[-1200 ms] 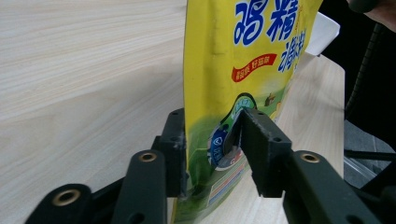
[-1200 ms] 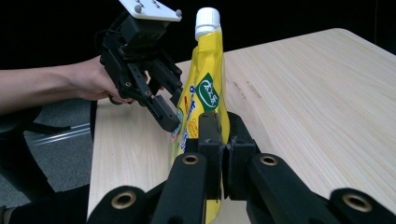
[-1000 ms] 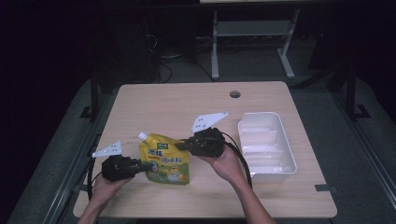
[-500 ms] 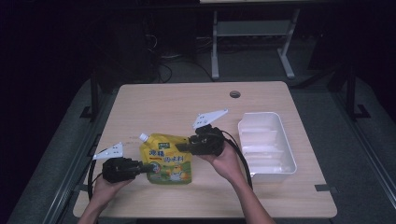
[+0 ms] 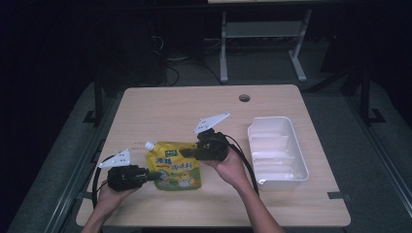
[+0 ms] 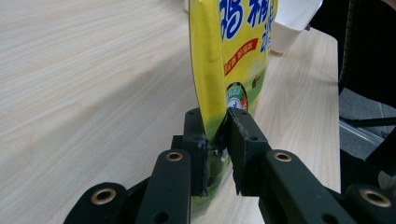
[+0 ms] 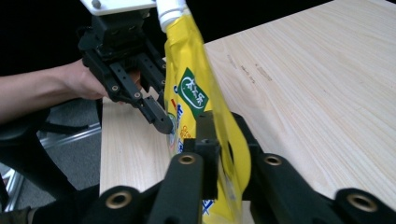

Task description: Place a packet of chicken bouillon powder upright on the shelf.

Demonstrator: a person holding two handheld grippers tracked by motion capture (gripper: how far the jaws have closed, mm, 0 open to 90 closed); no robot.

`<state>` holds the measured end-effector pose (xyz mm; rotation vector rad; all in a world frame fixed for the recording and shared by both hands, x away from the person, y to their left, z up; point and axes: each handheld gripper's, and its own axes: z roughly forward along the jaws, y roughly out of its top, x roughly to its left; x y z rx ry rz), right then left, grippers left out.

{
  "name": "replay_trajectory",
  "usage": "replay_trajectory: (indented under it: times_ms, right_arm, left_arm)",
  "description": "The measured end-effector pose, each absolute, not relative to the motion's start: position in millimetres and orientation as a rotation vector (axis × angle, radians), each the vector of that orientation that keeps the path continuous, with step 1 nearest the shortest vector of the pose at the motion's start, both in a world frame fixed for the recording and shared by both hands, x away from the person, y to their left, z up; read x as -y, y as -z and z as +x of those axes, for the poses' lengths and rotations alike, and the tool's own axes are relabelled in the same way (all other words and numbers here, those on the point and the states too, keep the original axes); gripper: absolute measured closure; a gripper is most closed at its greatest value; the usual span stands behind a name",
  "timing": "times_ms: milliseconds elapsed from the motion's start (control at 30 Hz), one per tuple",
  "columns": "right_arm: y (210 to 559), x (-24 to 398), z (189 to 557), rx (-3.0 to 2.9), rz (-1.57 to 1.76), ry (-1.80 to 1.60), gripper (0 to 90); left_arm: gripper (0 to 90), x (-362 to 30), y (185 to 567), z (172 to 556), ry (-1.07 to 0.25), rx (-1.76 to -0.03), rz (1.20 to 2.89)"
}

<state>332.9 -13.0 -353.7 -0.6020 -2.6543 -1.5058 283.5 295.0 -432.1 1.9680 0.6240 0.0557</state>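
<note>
Change since a second ago: little; both hands sit almost where they were, the pouch has barely shifted; the right gripper's jaws have just been closing, with the pouch edge between them
Pouch [image 5: 176,167]: yellow spouted stand-up pouch, on the wooden table [image 5: 194,107] near its front edge, between the two grippers; white cap [image 5: 149,145] points to the far left corner
Left gripper [image 5: 154,175]: clamped on the pouch's lower left edge; in the left gripper view the film is pinched between both pads [image 6: 195,140]
Right gripper [image 5: 187,153]: closed on the pouch's upper right edge; the film folds between its jaws in the right gripper view
Tray [image 5: 301,160]: white plastic, at the right of the table, well apart from the pouch
Step in hand, as judged: a two-sided hold ready to lift or carry; raise both hands together and level, keep the pinches on the sealed edges; uneven pull could let the film slip
Writing: large blue Chinese characters on the front, a red banner beneath them, a green diamond logo near the spout; too small to read surely
</note>
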Motion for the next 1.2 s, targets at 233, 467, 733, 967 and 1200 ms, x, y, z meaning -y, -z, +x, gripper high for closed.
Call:
replay_trajectory:
  times_ms: [233,467,733,967,1200]
  right_arm:
    - [349.2,16.7,327.3,2.645,-0.555,1.523,89.2]
    - [335.7,23.2,321.9,2.713,-0.535,1.515,89.4]
    - [322.9,33.8,322.7,2.731,-0.543,1.522,89.4]
    - [305.5,51.9,325.3,2.724,-0.557,1.559,89.4]
    - [291.7,67.2,328.5,2.715,-0.566,1.569,89.4]
  left_arm:
    - [70.4,-296.4,429.6,282.4,-0.086,-0.647,1.944]
    - [58.3,-299.2,429.9,284.1,-0.109,-0.686,1.924]
    - [53.6,-299.5,431.9,285.7,-0.112,-0.704,1.94]
    - [49.5,-304.1,431.2,286.9,-0.119,-0.732,1.918]
    - [48.1,-303.3,433.2,287.9,-0.118,-0.739,1.937]
